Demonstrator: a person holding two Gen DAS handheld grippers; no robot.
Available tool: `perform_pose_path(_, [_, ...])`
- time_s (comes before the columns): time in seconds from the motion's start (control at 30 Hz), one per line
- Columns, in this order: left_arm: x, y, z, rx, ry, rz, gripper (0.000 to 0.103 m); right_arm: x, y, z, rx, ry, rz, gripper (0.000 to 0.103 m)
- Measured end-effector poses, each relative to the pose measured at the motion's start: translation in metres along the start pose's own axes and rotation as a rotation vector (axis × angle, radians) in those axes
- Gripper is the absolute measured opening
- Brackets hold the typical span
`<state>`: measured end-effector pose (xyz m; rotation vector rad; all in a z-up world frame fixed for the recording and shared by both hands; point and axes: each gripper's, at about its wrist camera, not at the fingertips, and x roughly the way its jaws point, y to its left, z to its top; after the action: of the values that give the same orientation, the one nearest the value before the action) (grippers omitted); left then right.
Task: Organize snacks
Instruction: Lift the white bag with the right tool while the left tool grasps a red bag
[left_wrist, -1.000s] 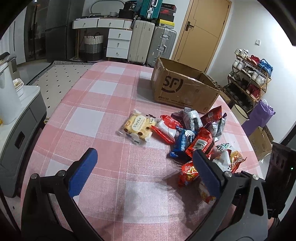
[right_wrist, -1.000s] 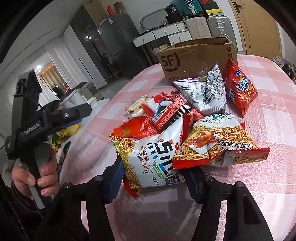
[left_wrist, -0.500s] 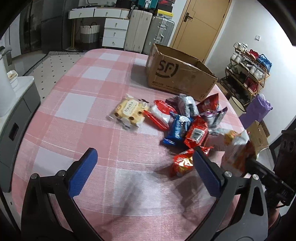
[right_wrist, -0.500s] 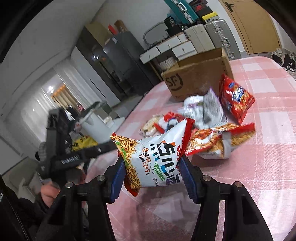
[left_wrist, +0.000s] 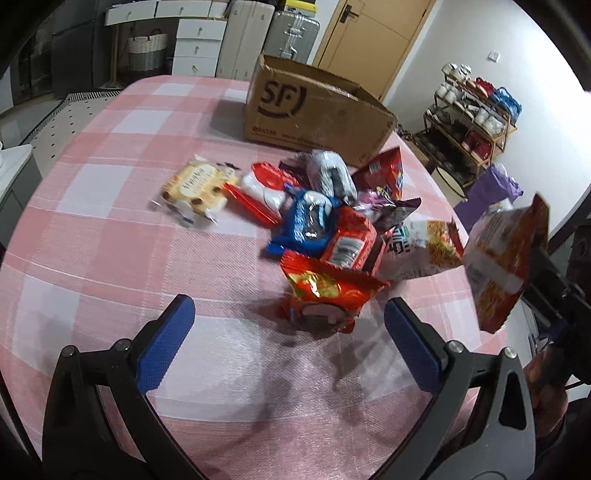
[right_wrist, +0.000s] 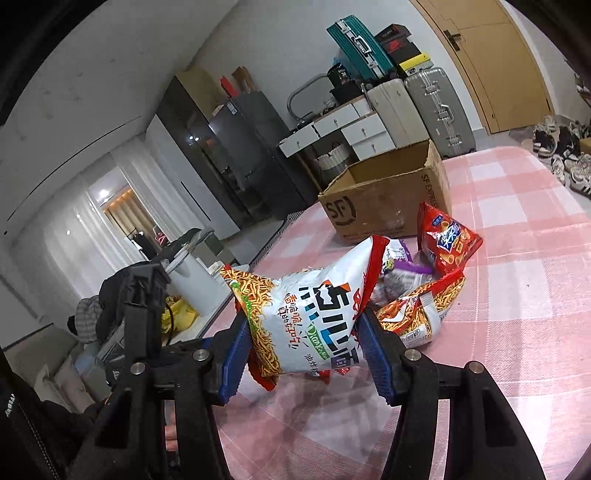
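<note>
Blue fingers (right_wrist: 236, 354) of the right gripper (right_wrist: 306, 354) clamp the noodle-snack bag (right_wrist: 306, 317) between them, lifted off the counter (right_wrist: 517, 295) — white, crumpled, red-edged. Left gripper (left_wrist: 288, 332) fingers stand apart, the red packet (left_wrist: 325, 295) just beyond.

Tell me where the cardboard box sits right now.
The cardboard box stands open on the far side of the pink checked table, just behind the snack pile; in the right wrist view it shows beyond the held noodle-snack bag.

White noodle-snack bag (right_wrist: 310, 317) lifted — other packets (left_wrist: 325, 229) heaped on tablecloth.
</note>
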<state>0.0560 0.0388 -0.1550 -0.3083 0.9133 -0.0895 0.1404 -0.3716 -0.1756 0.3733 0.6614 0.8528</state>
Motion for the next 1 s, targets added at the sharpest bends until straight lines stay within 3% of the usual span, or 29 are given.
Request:
perform_pose_path(0.2, [0.018, -0.005, -0.003, 0.007, 0.044, 0.011, 0.102, -0.003, -0.002, -0.004, 0.002, -0.011, 0.003, 0.057])
perform_pose_path(0.43, [0.037, -0.009, 0.002, 0.018, 0.054, 0.020, 0.102, -0.007, -0.010, -0.003, 0.008, -0.034, -0.007, 0.057])
perform_pose_path(0.53, [0.041, -0.010, 0.002, 0.025, 0.049, 0.069, 0.102, -0.010, -0.013, -0.004, 0.012, -0.036, -0.013, 0.057])
perform_pose_path(0.6, [0.045, -0.010, 0.004, 0.029, 0.053, 0.053, 0.102, -0.011, -0.015, -0.005, 0.016, -0.036, -0.016, 0.057])
perform_pose_path(1.0, [0.048, -0.010, 0.005, 0.024, 0.051, -0.014, 0.077, -0.012, -0.018, -0.007, 0.025, -0.027, -0.025, 0.057])
